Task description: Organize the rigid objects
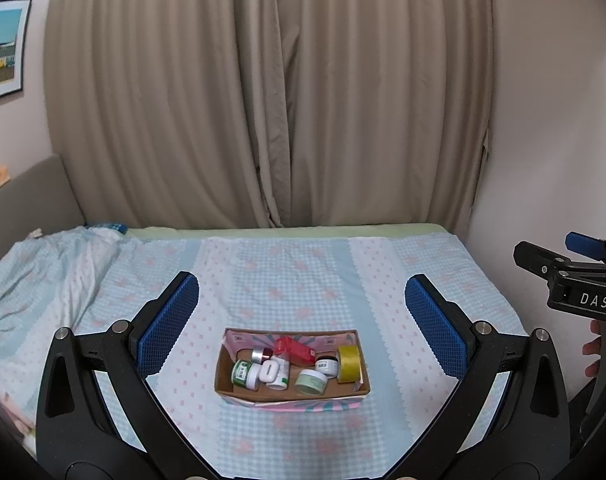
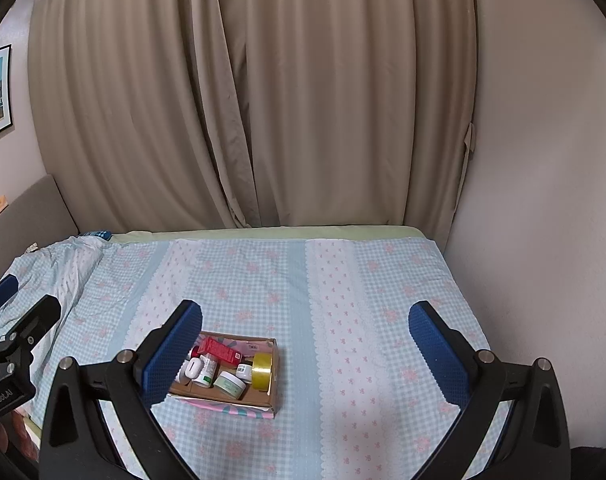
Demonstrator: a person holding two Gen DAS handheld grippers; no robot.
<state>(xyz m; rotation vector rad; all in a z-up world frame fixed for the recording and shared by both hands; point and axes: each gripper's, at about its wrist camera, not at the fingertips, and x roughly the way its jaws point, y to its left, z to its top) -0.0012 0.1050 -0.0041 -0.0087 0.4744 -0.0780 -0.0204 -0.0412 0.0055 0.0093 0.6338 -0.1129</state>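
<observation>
Now both grippers — the left gripper (image 1: 302,322) and right gripper (image 2: 305,346) — hang with jaws spread wide and holding nothing, so come down slowly over the cardboard box (image 1: 291,395) on the bed (image 1: 403,280) and pick one jar — not two.

Both black grippers carry blue ribbed fingers (image 1: 169,320), silver screws, and white "DAS" and "GenRobot.AI" lettering.

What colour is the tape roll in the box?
Yellow tape, clearest in the left wrist view.
</observation>
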